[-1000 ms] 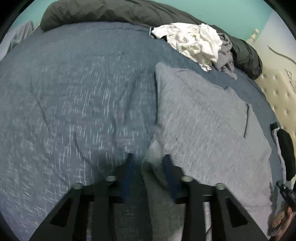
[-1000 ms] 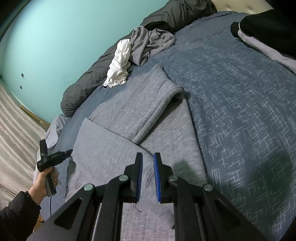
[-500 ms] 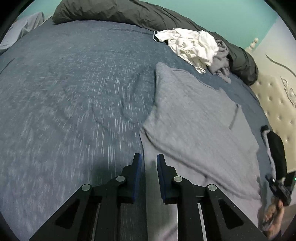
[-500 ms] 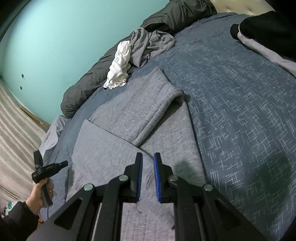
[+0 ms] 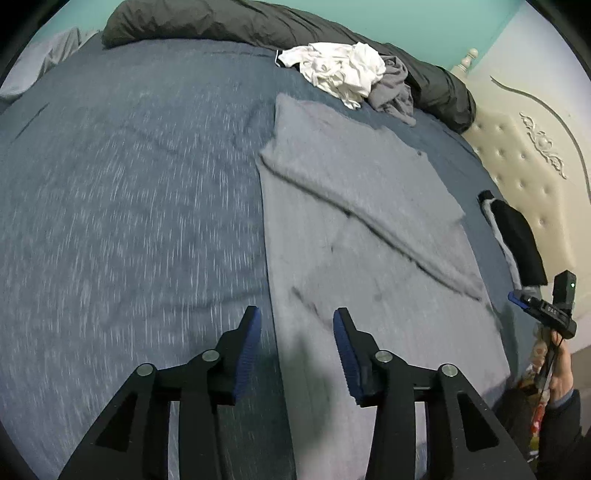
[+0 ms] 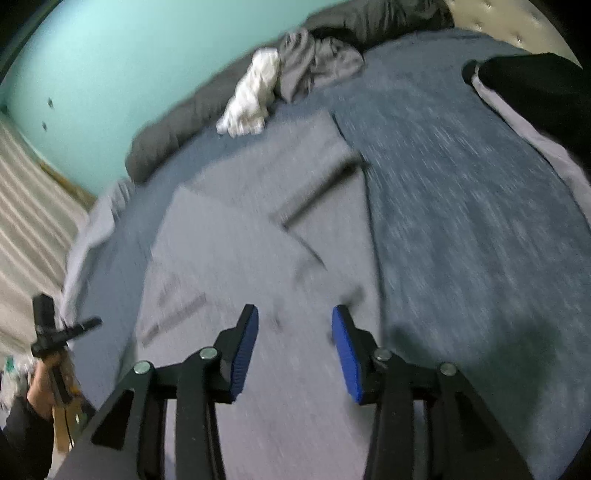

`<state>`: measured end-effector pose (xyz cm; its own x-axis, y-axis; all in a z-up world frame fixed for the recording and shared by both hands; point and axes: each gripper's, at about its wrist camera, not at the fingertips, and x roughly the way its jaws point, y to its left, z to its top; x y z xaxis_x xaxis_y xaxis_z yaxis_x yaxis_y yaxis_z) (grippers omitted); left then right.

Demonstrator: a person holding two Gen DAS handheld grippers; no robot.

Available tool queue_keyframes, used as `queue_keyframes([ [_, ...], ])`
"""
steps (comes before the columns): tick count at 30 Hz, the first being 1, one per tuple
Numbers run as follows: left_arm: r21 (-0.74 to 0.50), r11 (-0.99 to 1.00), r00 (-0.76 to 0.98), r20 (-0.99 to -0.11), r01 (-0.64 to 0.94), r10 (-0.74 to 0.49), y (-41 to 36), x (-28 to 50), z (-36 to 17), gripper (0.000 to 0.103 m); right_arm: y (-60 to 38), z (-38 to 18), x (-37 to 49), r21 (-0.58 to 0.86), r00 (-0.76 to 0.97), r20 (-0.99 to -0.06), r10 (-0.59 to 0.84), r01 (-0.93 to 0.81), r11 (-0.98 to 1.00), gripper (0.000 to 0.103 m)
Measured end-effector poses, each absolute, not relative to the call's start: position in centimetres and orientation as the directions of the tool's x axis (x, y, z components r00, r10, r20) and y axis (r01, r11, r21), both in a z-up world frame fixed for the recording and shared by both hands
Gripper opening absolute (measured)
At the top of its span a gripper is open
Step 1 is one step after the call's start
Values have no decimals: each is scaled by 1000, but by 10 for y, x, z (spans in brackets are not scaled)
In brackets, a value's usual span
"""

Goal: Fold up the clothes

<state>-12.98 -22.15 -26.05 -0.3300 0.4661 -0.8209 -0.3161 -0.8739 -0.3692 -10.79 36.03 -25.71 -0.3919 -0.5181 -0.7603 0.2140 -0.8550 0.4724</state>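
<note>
- The left tongs (image 5: 296,321) hang over the near edge of a grey garment (image 5: 369,236); their blue ribbed pads (image 5: 246,354) have just been spreading apart and nothing is pinched between them.
- The right tongs (image 6: 294,319) are the same: black frame, blue ribbed pads (image 6: 242,350), just been opening, with only cloth below the gap and none gripped.
- The grey garment lies flat on the bed (image 5: 129,206), a soft, slightly fuzzy knit. One part is folded back over the rest, so a long diagonal crease with a dark shadow line crosses it. Its left edge runs straight, up and away from the left tongs.
- In the right wrist view the same garment (image 6: 229,251) shows as stacked flat panels with sharp corners, though the picture is smeared by motion.
- The bed cover is a blue-grey weave flecked with short pale dashes.
- Near the far side sits a crumpled white cloth (image 5: 336,74), touching a rumpled grey cloth (image 5: 393,90).
- Behind them a dark grey duvet (image 5: 236,26) lies in a long puffy roll along the teal wall (image 6: 110,66).
- A cream, button-tufted headboard (image 5: 524,177) with carved scrollwork stands at the right.
- A black item with a pale grey layer under it (image 5: 517,243) rests at the bed's edge near the headboard.
</note>
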Motion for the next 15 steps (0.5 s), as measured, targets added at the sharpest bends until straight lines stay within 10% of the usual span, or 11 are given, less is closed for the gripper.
queue_keyframes([
  [15,-401,-862,-179,-866,-310,467,-216,-52,-300,57,381,-295,-25,489,-144,-850,-507,144,-860,50],
])
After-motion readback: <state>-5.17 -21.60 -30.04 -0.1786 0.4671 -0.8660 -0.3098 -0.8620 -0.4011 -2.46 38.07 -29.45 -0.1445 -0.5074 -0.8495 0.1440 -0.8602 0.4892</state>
